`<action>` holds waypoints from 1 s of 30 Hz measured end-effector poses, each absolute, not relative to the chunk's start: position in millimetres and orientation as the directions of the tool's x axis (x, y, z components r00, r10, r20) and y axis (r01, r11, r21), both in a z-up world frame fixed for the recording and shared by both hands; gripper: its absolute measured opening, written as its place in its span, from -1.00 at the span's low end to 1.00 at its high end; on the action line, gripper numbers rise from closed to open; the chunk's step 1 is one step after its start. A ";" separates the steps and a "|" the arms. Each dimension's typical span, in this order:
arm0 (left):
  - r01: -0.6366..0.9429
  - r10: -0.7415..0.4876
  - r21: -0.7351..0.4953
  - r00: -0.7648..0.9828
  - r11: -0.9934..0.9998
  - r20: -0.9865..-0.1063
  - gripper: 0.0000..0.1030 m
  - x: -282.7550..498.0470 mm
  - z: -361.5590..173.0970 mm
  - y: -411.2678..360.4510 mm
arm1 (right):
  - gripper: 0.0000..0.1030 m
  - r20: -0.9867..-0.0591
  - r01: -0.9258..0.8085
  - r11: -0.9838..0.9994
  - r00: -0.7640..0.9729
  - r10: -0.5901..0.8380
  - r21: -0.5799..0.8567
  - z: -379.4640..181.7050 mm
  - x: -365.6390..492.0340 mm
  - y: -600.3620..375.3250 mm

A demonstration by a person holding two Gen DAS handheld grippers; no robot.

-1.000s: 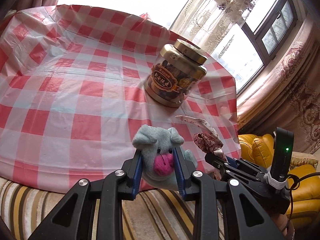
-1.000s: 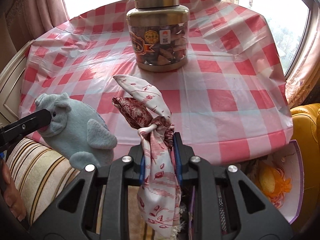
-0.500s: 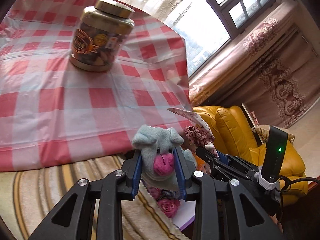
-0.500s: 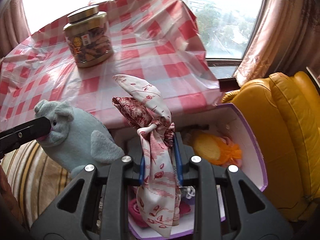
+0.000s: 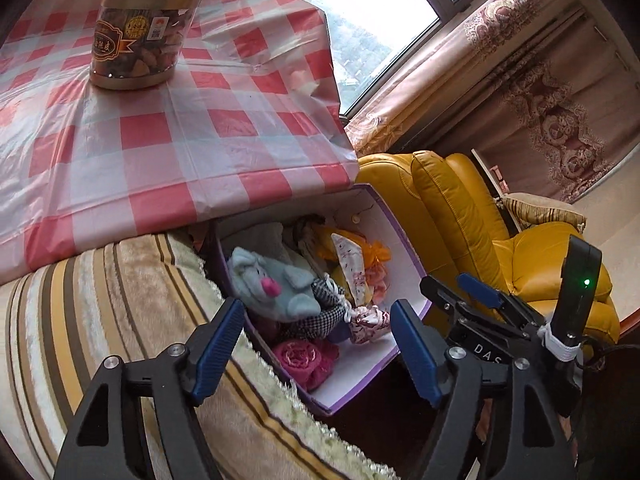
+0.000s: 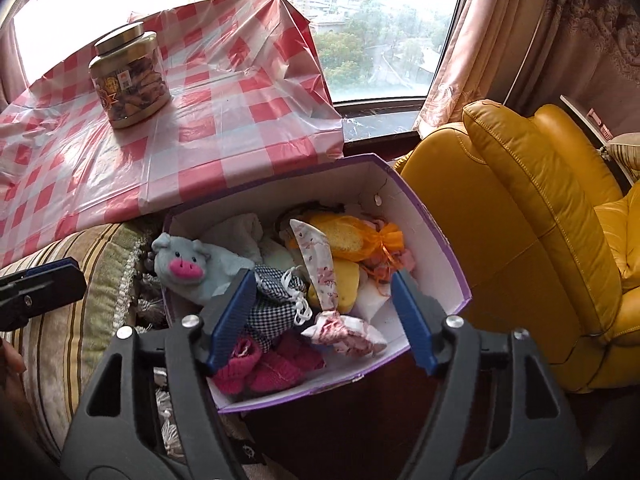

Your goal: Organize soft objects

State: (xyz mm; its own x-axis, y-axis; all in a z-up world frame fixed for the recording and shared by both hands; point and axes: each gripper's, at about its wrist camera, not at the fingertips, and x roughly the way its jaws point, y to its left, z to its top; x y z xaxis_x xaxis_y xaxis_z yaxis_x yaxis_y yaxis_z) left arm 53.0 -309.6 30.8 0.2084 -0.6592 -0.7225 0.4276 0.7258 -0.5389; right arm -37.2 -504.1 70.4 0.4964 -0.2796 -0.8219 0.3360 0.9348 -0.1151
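1. Hanging at the bottom of each wrist view, the left gripper [image 5: 316,344] and right gripper [image 6: 322,318] have fingers that have just been opening; they now stand wide apart with nothing between them.
2. Beyond them, at frame centre, the grey plush pig [image 6: 192,268] and patterned cloth [image 6: 340,328] lie among other soft things in the purple box [image 6: 444,248].
3. At upper left, a jar [image 6: 130,76] stands on the checked desk [image 6: 240,120].

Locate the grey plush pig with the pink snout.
In both wrist views, the grey plush pig lies in the purple-edged white box, at its left end beside a checked pouch.
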 end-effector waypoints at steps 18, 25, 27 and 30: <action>0.491 -0.605 -0.437 0.260 0.754 -0.752 0.99 0.2 28.8 -304.2 | 0.52 -0.799 0.357 0.928 0.523 -0.296 -0.109 79.3 -86.1 -484.9; 0.486 -0.583 -0.416 0.262 0.768 -0.769 0.99 2.5 25.5 -308.7 | 0.53 -0.809 0.361 0.928 0.517 -0.282 -0.093 74.4 -86.2 -487.1; 0.487 -0.577 -0.410 0.265 0.771 -0.772 0.99 2.9 24.6 -309.8 | 0.53 -0.808 0.361 0.928 0.518 -0.280 -0.090 74.5 -86.4 -487.5; 0.484 -0.574 -0.407 0.266 0.774 -0.774 0.99 3.2 24.1 -310.6 | 0.53 -0.808 0.358 0.930 0.520 -0.276 -0.087 74.4 -86.3 -487.9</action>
State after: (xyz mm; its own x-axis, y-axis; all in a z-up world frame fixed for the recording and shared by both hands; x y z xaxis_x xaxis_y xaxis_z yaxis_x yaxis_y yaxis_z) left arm 3.2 -310.6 24.1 0.2662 -0.5739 -0.7744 0.4845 0.7742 -0.4072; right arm -86.3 -487.9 74.4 0.5198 -0.2761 -0.8084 0.3583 0.9295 -0.0871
